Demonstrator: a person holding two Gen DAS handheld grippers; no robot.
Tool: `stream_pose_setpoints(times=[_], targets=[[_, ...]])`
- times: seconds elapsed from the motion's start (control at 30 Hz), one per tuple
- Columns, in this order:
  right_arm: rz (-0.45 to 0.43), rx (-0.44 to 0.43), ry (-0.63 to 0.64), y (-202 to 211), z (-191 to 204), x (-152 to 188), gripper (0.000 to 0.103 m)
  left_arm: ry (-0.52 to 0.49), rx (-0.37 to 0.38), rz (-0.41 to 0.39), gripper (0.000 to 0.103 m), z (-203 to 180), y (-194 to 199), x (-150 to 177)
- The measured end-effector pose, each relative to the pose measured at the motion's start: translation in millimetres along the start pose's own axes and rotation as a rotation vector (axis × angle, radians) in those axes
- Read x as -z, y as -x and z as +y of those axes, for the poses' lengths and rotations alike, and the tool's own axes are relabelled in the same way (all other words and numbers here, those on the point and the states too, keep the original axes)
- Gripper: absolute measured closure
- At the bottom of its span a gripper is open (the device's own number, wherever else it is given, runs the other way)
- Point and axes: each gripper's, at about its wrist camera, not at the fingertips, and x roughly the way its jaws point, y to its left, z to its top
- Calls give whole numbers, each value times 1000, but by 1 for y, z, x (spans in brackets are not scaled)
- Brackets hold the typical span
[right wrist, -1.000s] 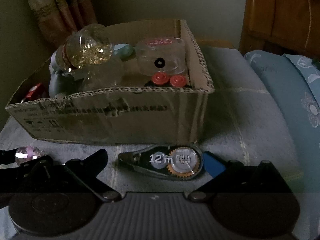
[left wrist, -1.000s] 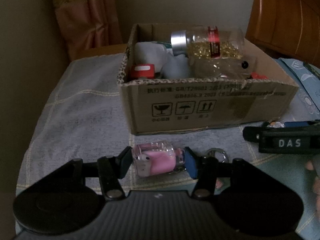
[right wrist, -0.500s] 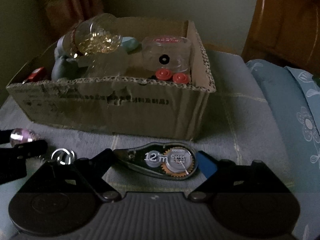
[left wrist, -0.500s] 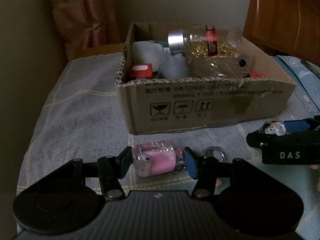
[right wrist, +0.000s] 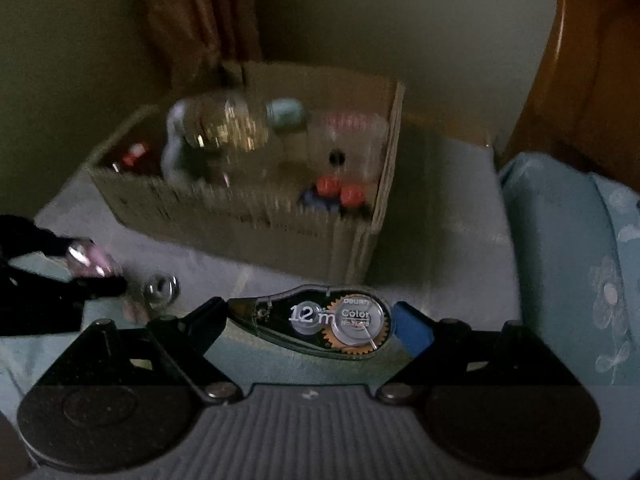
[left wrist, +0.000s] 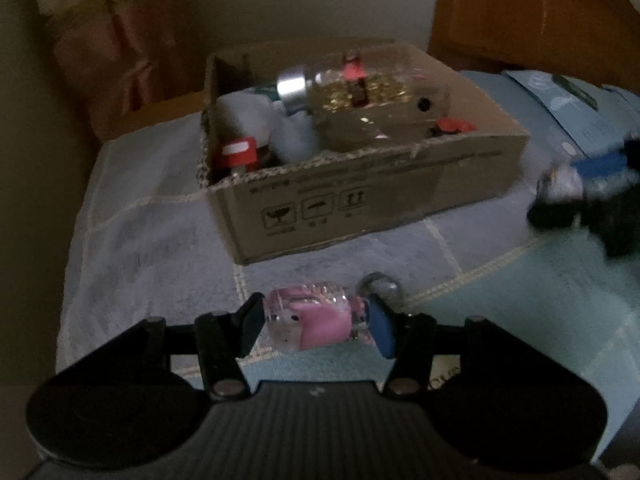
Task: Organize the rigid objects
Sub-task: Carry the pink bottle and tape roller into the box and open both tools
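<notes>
My left gripper (left wrist: 316,326) is shut on a clear keychain charm with a pink figure inside (left wrist: 320,318), held sideways above the cloth; its metal ring (left wrist: 378,286) dangles at the right pad. My right gripper (right wrist: 312,322) is shut on a dark correction tape dispenser (right wrist: 320,322) marked "12 m", pinched end to end and off the bed. An open cardboard box (left wrist: 360,204) stands behind both, holding a bottle of gold capsules (left wrist: 360,88), a red-capped item (left wrist: 238,152) and other things. The right gripper (left wrist: 580,192) shows blurred at the right edge of the left wrist view.
The box stands on a pale checked cloth (left wrist: 140,240) over a bed. A wooden headboard (left wrist: 540,12) rises at the back right, a curtain (left wrist: 100,40) at the back left. A light blue flowered pillow (right wrist: 560,260) lies to the right of the box.
The right jaws closed onto the correction tape, then that gripper rose with it. The left gripper also lifted a little with the charm. The box now sits lower and farther in both views.
</notes>
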Motion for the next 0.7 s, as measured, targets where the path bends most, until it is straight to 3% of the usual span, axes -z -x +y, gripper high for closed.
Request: stream_pose_setpoints(times=[0.23,0.53,0.63,0.7], targets=[[-128,-2,64,12,-1,-47,10,-55,30,-1,49,-6,20,-17],[-106,-28,102,-27,9,-84,10,-81,42,-43,49,-16,34,-42],[-93,-28,111,-36,12,-86,0,-80,49,-45,49,-17,34,-48],[-103,-29,107,-36,11,-85,0,-86,50,-53,49,-19,35,-51]])
